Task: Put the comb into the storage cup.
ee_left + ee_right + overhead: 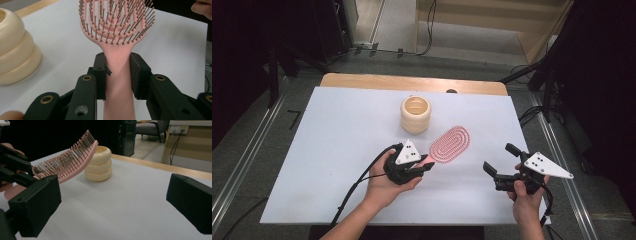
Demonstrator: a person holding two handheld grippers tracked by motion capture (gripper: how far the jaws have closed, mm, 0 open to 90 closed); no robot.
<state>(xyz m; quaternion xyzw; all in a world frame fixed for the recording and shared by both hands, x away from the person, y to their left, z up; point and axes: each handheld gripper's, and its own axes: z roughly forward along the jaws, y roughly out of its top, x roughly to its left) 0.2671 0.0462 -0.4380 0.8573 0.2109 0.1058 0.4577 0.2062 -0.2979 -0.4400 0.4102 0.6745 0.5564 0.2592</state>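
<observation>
Far left of the worktop (pixel 337 150): bare white sheet, with your left forearm coming in from the bottom edge and a black cable trailing from the hand.

Left tongs (pixel 428 167): you held them low over the sheet, just left of centre, pointing right and slightly away from you. In the left gripper view the left tongs (pixel 117 72) were pinched on the handle of the pink hairbrush (pixel 117 25), both pads pressed flat against its neck, one on each side.

Pink hairbrush (pixel 450 144): oval head, bristles up, reaching away from the tongs toward the far right. In the right gripper view the brush (pixel 67 162) sat tilted, head raised clear of the sheet, its tip in front of the holder.

Cream ringed holder (pixel 415 114): upright, open at the top, standing on the sheet beyond the brush and a little to its left. It stood near the brush head in the high view; whether they touched, you could not tell from any view. Left gripper view had the holder (pixel 15 47) at its left edge, apart from the brush.

Right tongs (pixel 499 162): you held them well right of the brush, near the sheet's right edge, pointing left. Their pads stood spread wide with nothing between them; the right gripper view confirmed the right tongs (pixel 113 206) gaped over bare sheet.
</observation>
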